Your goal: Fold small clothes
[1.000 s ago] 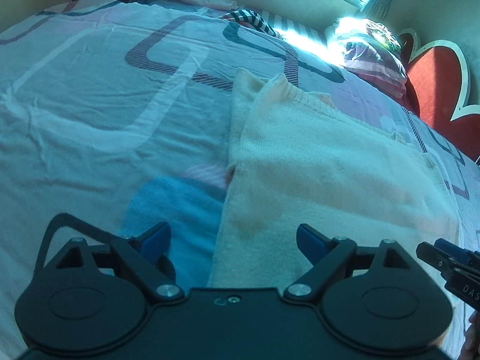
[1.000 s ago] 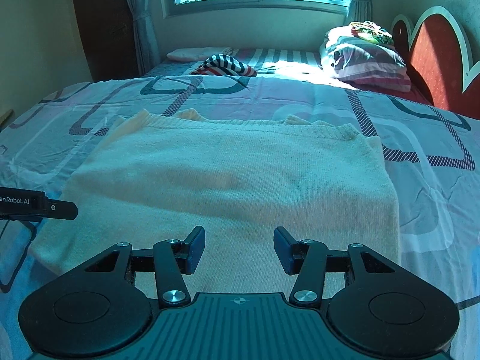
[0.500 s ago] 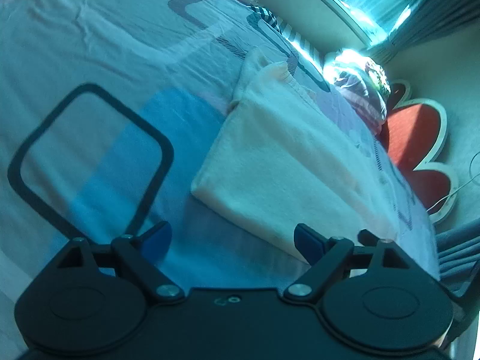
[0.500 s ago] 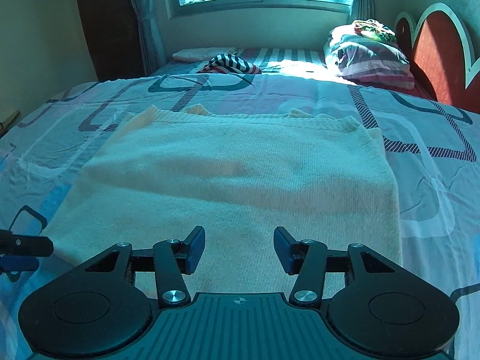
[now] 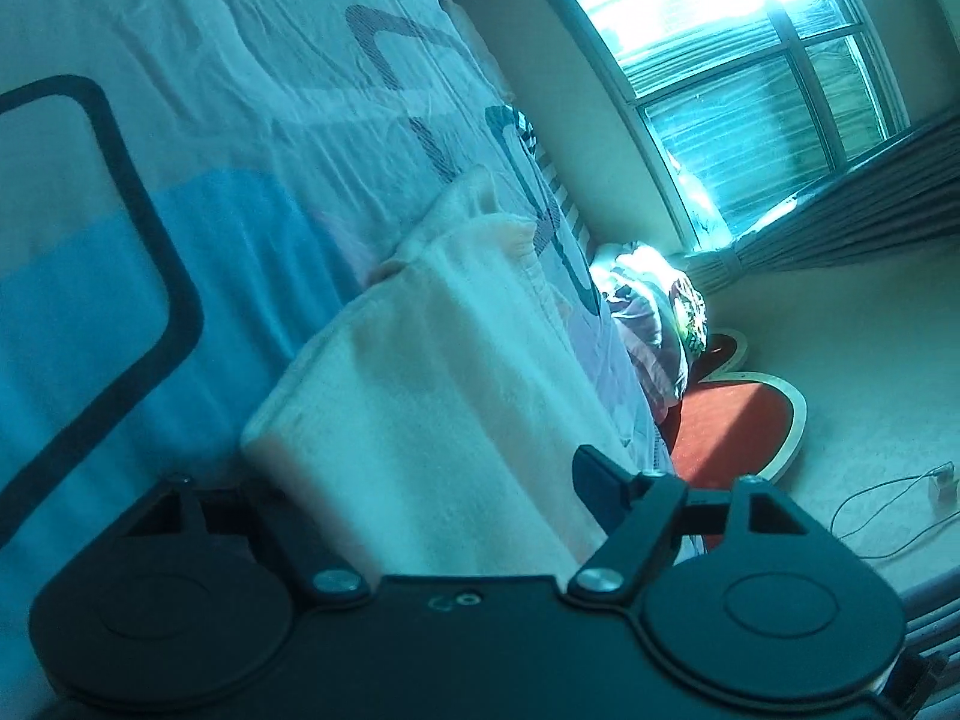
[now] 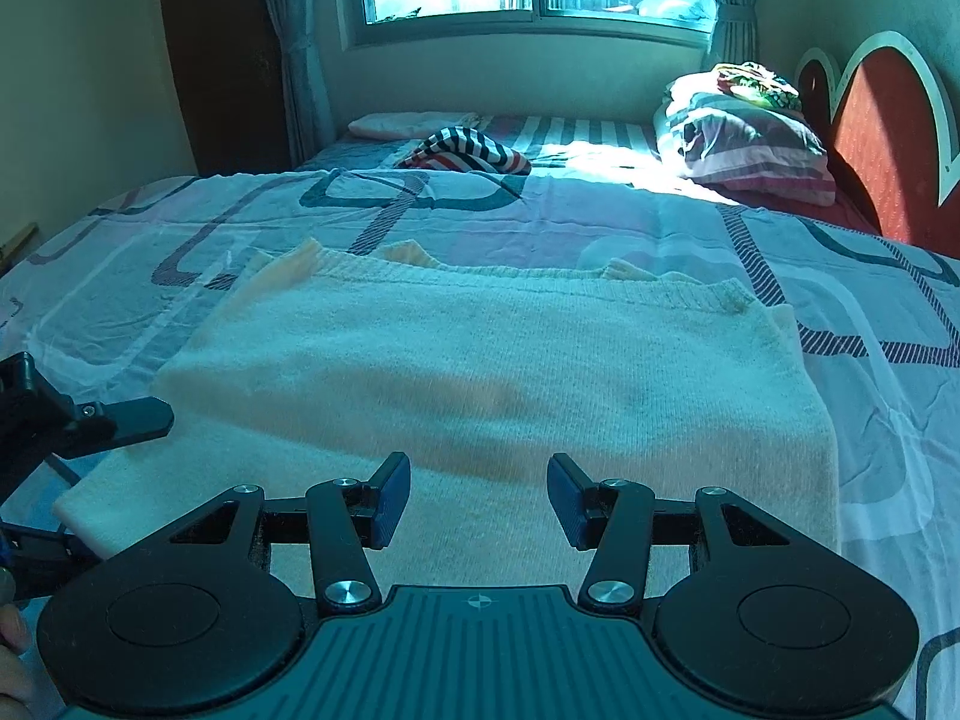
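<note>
A cream knitted sweater (image 6: 492, 372) lies folded flat on the bed. In the right wrist view my right gripper (image 6: 479, 501) is open and empty just above the sweater's near edge. My left gripper (image 6: 114, 420) shows at the left edge of that view, its jaws straddling the sweater's near left corner. In the left wrist view the sweater (image 5: 444, 396) fills the gap of my open left gripper (image 5: 432, 480), the corner between the fingers; the left finger is hidden behind the cloth.
The bed has a patterned sheet (image 6: 600, 222). A striped garment (image 6: 468, 150) and a pillow pile (image 6: 744, 126) lie far back by the window. A red heart-shaped headboard (image 6: 870, 138) stands at the right.
My left gripper has tilted and moved in onto the sweater's near left corner, which now sits between its open fingers. The right gripper has held about still.
</note>
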A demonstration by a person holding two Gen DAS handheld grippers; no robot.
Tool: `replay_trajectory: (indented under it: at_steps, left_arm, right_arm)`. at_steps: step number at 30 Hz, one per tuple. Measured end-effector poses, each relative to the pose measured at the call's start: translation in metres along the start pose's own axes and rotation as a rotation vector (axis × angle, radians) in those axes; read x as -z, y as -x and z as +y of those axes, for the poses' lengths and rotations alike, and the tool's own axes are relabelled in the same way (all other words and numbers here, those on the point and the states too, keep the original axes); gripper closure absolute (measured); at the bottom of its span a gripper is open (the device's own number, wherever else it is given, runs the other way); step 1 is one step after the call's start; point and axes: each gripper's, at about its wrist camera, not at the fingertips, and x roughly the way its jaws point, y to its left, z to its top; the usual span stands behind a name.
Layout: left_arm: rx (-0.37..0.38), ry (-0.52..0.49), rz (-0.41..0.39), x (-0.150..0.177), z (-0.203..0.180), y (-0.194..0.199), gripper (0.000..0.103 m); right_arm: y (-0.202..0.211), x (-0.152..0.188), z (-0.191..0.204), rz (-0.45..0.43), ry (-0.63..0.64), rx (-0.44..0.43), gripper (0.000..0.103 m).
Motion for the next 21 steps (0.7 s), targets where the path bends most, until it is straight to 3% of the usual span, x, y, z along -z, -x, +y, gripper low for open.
replay_trajectory:
  at_steps: [5, 7, 8, 11, 13, 16, 19, 21]
  left_arm:
    - [0.003, 0.022, -0.025, -0.003, 0.003, -0.014, 0.067]
    - [-0.008, 0.037, -0.021, -0.004, 0.008, -0.015, 0.088]
    - [-0.018, 0.040, -0.021, -0.005, 0.011, -0.015, 0.094]
    - [-0.026, 0.027, -0.018, -0.007, 0.010, -0.013, 0.096]
    - [-0.036, -0.039, -0.033, -0.007, -0.002, -0.009, 0.097]
    - [-0.033, -0.186, -0.060, -0.006, -0.032, -0.001, 0.097]
    - [-0.008, -0.372, -0.054, 0.000, -0.077, 0.001, 0.097]
    - [0.017, -0.477, -0.038, 0.008, -0.104, -0.002, 0.097]
  right_arm:
    - [-0.021, -0.008, 0.013, -0.011, 0.072, 0.023, 0.053]
    - [-0.035, -0.002, 0.019, 0.021, 0.118, 0.063, 0.053]
    - [-0.043, 0.002, 0.019, 0.046, 0.121, 0.075, 0.053]
    - [-0.047, 0.010, 0.021, 0.017, 0.148, 0.091, 0.053]
    - [-0.048, 0.011, 0.019, 0.018, 0.150, 0.087, 0.053]
    - [-0.046, 0.007, 0.013, 0.024, 0.130, 0.060, 0.053]
    - [-0.032, 0.003, -0.005, -0.002, 0.021, -0.004, 0.053]
    - [-0.019, 0.001, -0.021, -0.029, -0.053, 0.000, 0.053]
